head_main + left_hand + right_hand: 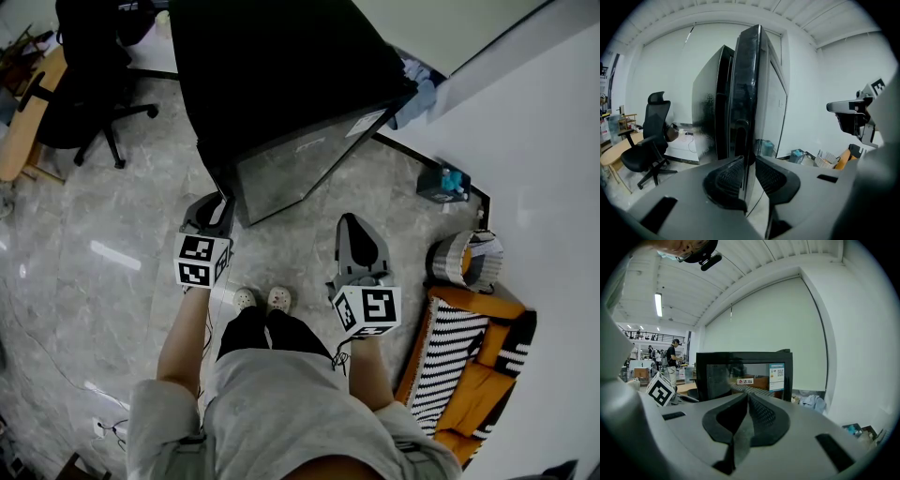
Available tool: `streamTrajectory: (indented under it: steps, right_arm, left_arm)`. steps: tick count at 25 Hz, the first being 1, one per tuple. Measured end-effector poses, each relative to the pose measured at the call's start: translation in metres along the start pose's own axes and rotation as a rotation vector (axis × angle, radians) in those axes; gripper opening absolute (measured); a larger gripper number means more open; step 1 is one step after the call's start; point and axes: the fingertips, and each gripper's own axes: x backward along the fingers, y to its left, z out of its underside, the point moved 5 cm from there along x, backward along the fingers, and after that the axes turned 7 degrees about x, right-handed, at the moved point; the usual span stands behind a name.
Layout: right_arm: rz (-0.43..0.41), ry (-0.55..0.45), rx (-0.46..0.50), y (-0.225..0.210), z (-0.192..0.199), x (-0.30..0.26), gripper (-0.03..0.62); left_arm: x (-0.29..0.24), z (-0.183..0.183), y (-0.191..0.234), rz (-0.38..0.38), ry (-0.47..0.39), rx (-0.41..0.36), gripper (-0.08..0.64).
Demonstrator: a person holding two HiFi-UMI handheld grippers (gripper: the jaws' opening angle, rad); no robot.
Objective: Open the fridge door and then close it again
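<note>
The black fridge [281, 84] stands in front of me, its glass door [300, 164] a little ajar from the body. My left gripper [214, 208] is at the door's free edge. In the left gripper view that tall dark door edge [746, 93] runs between the jaws of the left gripper [749, 171], whose pads stand slightly apart from it. My right gripper [352, 223] hangs apart to the right of the door, shut with nothing in it [747, 401]. It faces the glass front [740, 376].
A black office chair [84, 84] and a wooden desk [23, 112] stand at the left. Along the white wall [544, 187] on the right are a small blue box [441, 183], a round basket [464, 258] and orange striped cushions [469, 356]. My feet [262, 300] are just before the door.
</note>
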Motion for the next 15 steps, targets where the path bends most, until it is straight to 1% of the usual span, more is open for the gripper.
streamTrajectory:
  steps: [15]
  right_arm:
    - [-0.001,0.008,0.006,-0.003,-0.002,-0.015,0.026]
  left_arm:
    - [-0.018,-0.015,0.025,-0.03,0.003,-0.013,0.078]
